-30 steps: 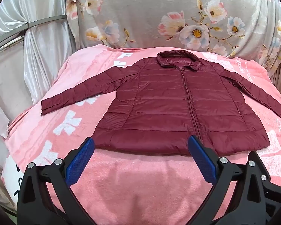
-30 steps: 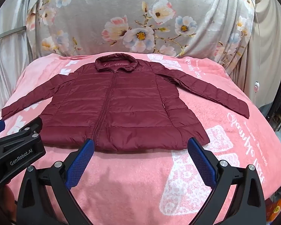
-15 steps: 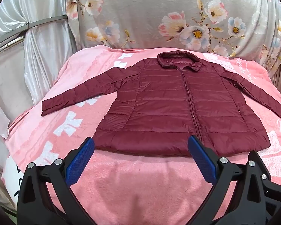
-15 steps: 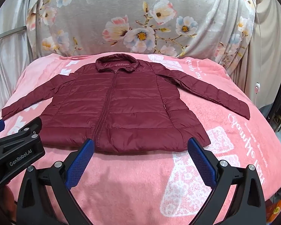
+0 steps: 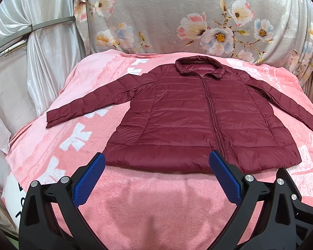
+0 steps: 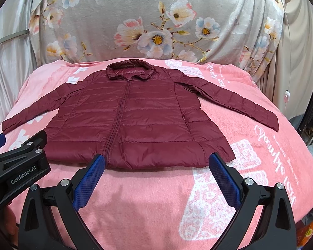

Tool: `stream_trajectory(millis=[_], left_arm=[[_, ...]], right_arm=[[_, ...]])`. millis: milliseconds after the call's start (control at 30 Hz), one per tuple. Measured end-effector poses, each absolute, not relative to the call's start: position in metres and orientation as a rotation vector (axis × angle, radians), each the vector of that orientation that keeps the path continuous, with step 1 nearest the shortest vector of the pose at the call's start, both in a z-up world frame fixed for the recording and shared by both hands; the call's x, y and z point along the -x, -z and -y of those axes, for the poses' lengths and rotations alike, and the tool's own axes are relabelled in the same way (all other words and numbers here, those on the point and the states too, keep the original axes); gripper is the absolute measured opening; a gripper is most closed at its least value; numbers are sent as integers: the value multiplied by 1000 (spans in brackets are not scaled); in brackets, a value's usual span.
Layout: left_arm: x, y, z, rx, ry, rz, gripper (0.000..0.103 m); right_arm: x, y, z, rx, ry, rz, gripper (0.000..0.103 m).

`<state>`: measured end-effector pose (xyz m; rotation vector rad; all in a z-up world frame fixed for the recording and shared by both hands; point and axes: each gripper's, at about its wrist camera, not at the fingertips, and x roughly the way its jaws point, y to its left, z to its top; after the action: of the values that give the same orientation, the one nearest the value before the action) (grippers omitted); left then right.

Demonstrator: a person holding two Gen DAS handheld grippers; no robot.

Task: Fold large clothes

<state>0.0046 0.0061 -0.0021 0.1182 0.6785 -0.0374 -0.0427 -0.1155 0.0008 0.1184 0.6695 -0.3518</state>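
Note:
A dark red quilted jacket (image 5: pixel 198 116) lies flat and zipped on a pink blanket (image 5: pixel 152 204), collar at the far end, both sleeves spread out to the sides. It also shows in the right wrist view (image 6: pixel 135 120). My left gripper (image 5: pixel 156 160) is open and empty, just short of the hem, left of the zip. My right gripper (image 6: pixel 156 160) is open and empty, just short of the hem, right of the zip. The left gripper's body (image 6: pixel 18 166) shows at the left of the right wrist view.
The pink blanket (image 6: pixel 260 166) with white print covers a raised surface that drops off at the left, right and near edges. A grey floral cloth (image 5: pixel 198 20) hangs behind. Silvery curtains (image 5: pixel 20 62) hang at the left, and a white cord (image 6: pixel 287 95) at the right.
Both views have shifted very slightly; the jacket sits a touch lower in the frames. Both grippers stay open and the jacket has not moved.

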Motion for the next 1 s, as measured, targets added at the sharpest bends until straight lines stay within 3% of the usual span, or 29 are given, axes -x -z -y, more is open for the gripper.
stream_trajectory(millis=[1000], left_arm=[[-6,2,-8,-120,37,-680,97]], right_arm=[[43,1,115,-125,347,-672,98]])
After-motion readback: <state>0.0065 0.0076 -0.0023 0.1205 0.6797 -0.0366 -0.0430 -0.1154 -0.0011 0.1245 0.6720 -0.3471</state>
